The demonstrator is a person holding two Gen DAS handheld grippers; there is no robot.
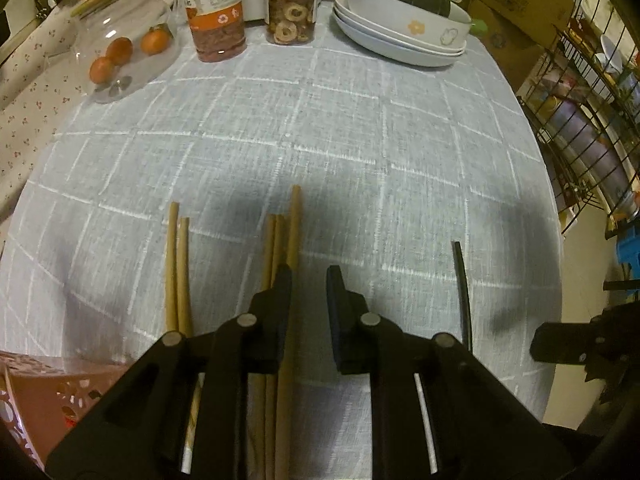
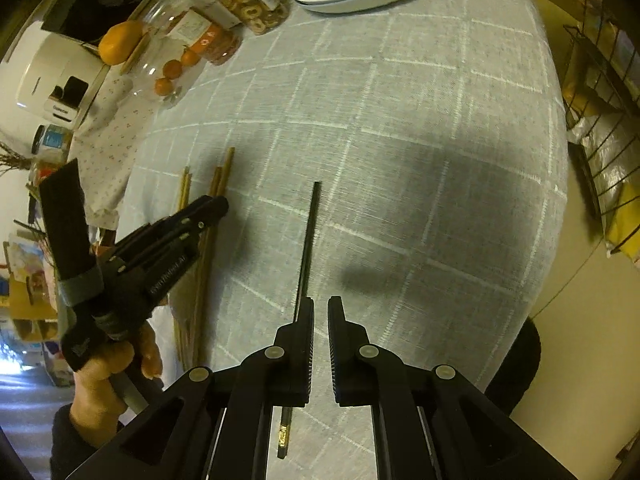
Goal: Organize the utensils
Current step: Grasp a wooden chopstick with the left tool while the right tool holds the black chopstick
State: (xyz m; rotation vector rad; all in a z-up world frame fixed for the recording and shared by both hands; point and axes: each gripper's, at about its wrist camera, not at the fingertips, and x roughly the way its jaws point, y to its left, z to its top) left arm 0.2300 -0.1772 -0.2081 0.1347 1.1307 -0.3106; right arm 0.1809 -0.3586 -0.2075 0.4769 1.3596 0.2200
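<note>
Several tan wooden chopsticks (image 1: 280, 240) lie on the grey checked tablecloth (image 1: 320, 140). A pair (image 1: 178, 272) lies to the left. One black chopstick (image 1: 464, 300) lies to the right. My left gripper (image 1: 308, 276) is open above the middle chopsticks, its left finger over them. In the right wrist view my right gripper (image 2: 320, 308) is open with a narrow gap, and the black chopstick (image 2: 308, 248) runs under its left finger. The left gripper (image 2: 216, 204) shows there over the tan chopsticks (image 2: 222, 176).
A pink perforated basket (image 1: 36, 392) sits at the near left. At the back stand a glass dome over oranges (image 1: 128, 48), two snack jars (image 1: 216, 8), and stacked white dishes (image 1: 400, 36) holding a dark squash. A wire rack (image 1: 592, 112) stands right of the table.
</note>
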